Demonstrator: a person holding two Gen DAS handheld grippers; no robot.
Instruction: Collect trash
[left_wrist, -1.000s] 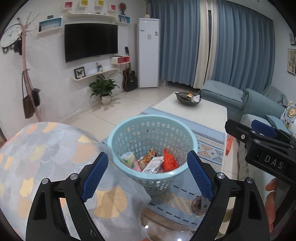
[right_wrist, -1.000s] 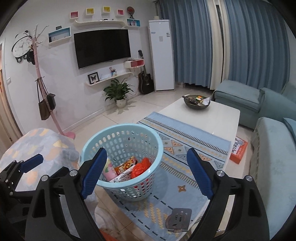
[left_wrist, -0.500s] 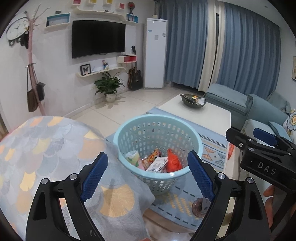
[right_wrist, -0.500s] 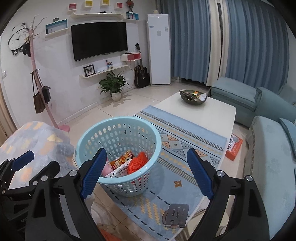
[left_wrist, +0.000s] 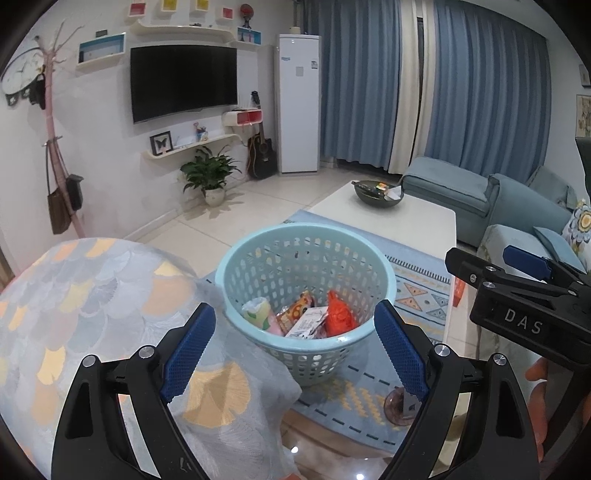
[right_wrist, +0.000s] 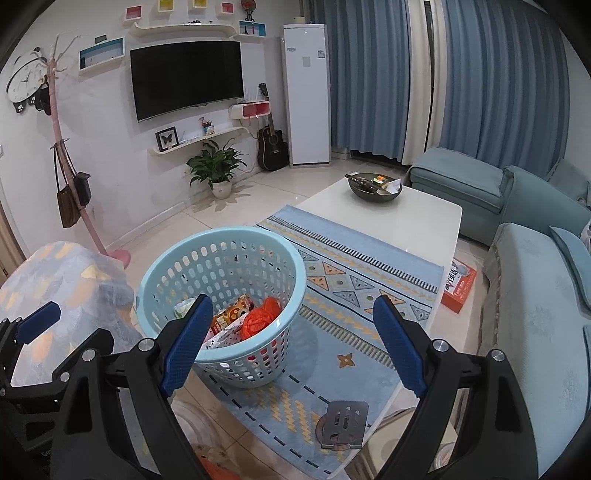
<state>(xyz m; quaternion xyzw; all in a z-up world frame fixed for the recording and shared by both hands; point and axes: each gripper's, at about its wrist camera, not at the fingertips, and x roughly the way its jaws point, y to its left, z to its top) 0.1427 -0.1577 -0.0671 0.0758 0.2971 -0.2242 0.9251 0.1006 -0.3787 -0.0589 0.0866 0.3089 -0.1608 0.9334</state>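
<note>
Jaws wide on both grippers, nothing between the pads.
Left gripper (left_wrist: 295, 350) and right gripper (right_wrist: 291, 345) hang apart above a pale blue basket (left_wrist: 236, 275) standing on the runner (right_wrist: 354, 273) on the tabletop (right_wrist: 424, 218); inside lie an orange bag (left_wrist: 338, 317), snack wrappers (left_wrist: 295, 315) and a cup (left_wrist: 258, 312).

The basket (left_wrist: 306, 258) is looking like smooth, perforated pale-blue plastic. Crinkled glossy wrappers (left_wrist: 334, 317) are lying in it. A woven cloth runner (right_wrist: 354, 266) is covering the glossy white bench (right_wrist: 421, 218). The floor tiles (right_wrist: 236, 218) are shining, polished.
</note>
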